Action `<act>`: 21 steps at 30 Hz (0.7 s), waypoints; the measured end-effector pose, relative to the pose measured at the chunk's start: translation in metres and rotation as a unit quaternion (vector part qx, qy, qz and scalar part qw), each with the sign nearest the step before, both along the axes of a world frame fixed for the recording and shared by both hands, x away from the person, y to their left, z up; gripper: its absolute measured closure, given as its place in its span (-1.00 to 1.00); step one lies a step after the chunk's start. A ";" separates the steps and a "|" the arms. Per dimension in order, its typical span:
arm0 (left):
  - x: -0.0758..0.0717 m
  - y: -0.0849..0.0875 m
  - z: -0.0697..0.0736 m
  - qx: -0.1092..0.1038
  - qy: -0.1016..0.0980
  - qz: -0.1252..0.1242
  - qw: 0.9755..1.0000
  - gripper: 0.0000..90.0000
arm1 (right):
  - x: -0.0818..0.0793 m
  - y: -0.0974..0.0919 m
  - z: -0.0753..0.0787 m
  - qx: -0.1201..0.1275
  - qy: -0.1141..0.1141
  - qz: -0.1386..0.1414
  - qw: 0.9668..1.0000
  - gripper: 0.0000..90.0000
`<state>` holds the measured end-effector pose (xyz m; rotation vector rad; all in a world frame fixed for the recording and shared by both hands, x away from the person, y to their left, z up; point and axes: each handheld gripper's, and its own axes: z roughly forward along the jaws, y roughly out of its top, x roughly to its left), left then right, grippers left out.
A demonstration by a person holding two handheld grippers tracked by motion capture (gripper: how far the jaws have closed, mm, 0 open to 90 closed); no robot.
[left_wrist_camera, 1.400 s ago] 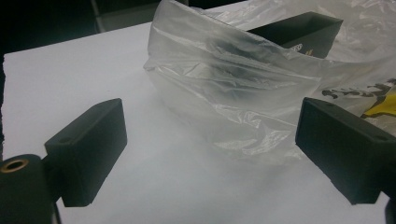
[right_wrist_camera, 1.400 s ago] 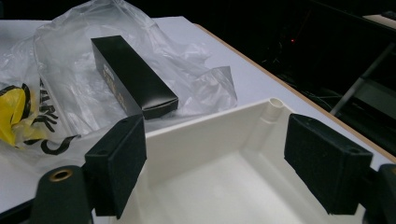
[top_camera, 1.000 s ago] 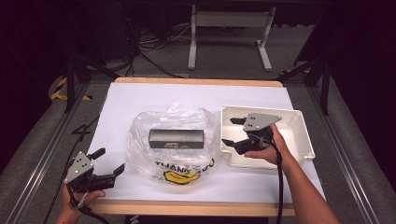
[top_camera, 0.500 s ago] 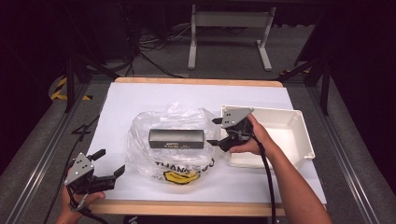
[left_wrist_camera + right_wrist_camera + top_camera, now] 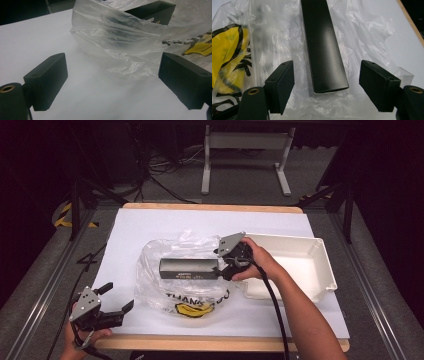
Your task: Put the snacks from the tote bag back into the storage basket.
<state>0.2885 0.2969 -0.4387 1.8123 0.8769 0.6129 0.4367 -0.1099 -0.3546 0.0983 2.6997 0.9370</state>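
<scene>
- Box (image 5: 189, 268), long and black, is lying on top of a crumpled clear plastic bag (image 5: 175, 290) in the middle of the white table (image 5: 150, 225), as the high view is showing it. The right gripper (image 5: 218, 265) is sitting at the box's right end, just beside it, with a white tray (image 5: 320, 265) standing bare next to the hand. The left gripper (image 5: 117, 302) is hovering near the table's front left corner, well apart from the bag, jaws spread.
- Left gripper view: the left gripper (image 5: 112, 75) is looking across bare table at the bag (image 5: 120, 47), its jaws wide and holding nothing; the box (image 5: 152, 11) is peeking out beyond the plastic.
- Right gripper view: the right gripper (image 5: 327, 82) is straddling the near end of the box (image 5: 322, 45), jaws spread on either side and not yet pinching it.
- Judging from this, the work is looking early: the grab is lined up but not closed, and lifting the box off the bag, perhaps toward the tray, is all left to do.
</scene>
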 end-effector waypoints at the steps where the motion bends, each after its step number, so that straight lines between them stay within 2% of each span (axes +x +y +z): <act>1: 0.000 0.000 0.000 0.000 0.000 0.000 1.000 -0.79 | 0.000 0.000 0.000 0.000 0.000 0.000 1.000 -0.35; 5: -0.004 0.001 0.001 0.003 -0.002 0.003 1.000 -0.79 | 0.006 0.010 0.000 -0.024 0.012 0.012 1.000 -0.32; 7: -0.005 0.002 0.001 0.002 -0.002 0.004 1.000 -0.79 | 0.008 0.012 0.000 -0.025 0.013 0.018 0.999 -0.32; 9: -0.006 0.003 0.001 0.001 -0.003 0.006 1.000 -0.79 | 0.012 0.019 -0.002 -0.044 0.020 0.023 0.999 -0.32; 11: -0.006 0.003 0.001 0.000 -0.002 0.006 1.000 -0.79 | 0.013 0.021 -0.004 -0.047 0.022 0.026 0.998 -0.32; 15: -0.004 0.003 0.000 0.000 0.000 0.002 1.000 -0.79 | 0.017 0.032 -0.009 -0.070 0.026 0.030 0.997 -0.32; 21: -0.002 0.001 0.000 0.001 0.003 -0.003 1.000 -0.79 | 0.019 0.040 -0.014 -0.083 0.033 0.029 0.996 -0.31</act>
